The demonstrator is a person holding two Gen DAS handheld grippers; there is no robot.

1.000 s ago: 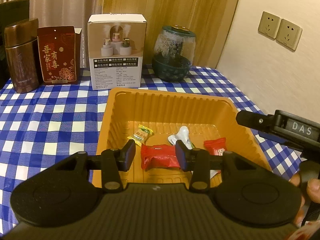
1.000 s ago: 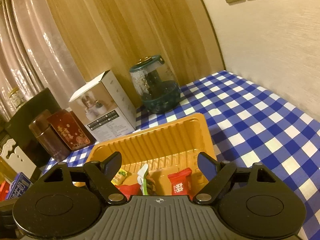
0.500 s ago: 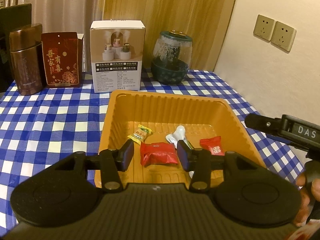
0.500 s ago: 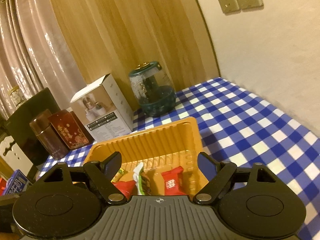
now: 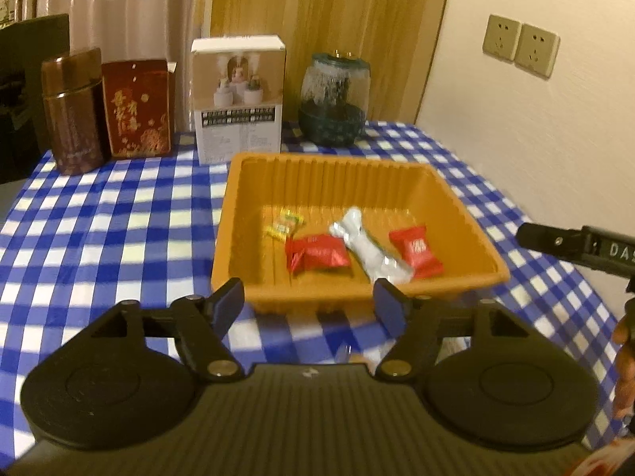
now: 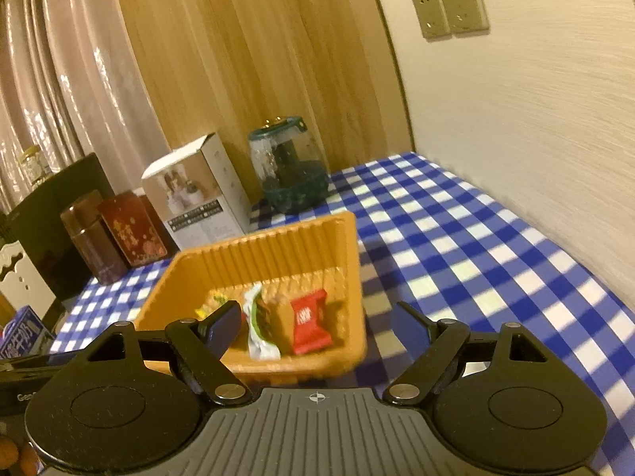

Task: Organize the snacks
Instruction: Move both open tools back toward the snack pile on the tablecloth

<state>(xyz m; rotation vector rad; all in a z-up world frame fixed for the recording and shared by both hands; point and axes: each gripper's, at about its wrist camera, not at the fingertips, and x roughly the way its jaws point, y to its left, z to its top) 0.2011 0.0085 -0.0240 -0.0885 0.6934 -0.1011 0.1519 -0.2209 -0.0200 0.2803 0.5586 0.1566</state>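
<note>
Both claws stand released before the orange tray [image 5: 456, 194]. The left claw [image 5: 309, 305] has just been opening, nothing between; the right claw [image 6: 317, 325] grips nothing.

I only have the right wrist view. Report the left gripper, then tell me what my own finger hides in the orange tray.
Observer: The left gripper is open and empty; its jaws have just been opening, in front of the orange ribbed plastic tray.
Operator: Now the hidden contents.
Observer: A large red foil packet lies flat, left of the silver-white wrapped bar.
Operator: Place the yellow candy for me.
Observer: The small yellow wrapped candy lies just behind that packet's left end.
</note>
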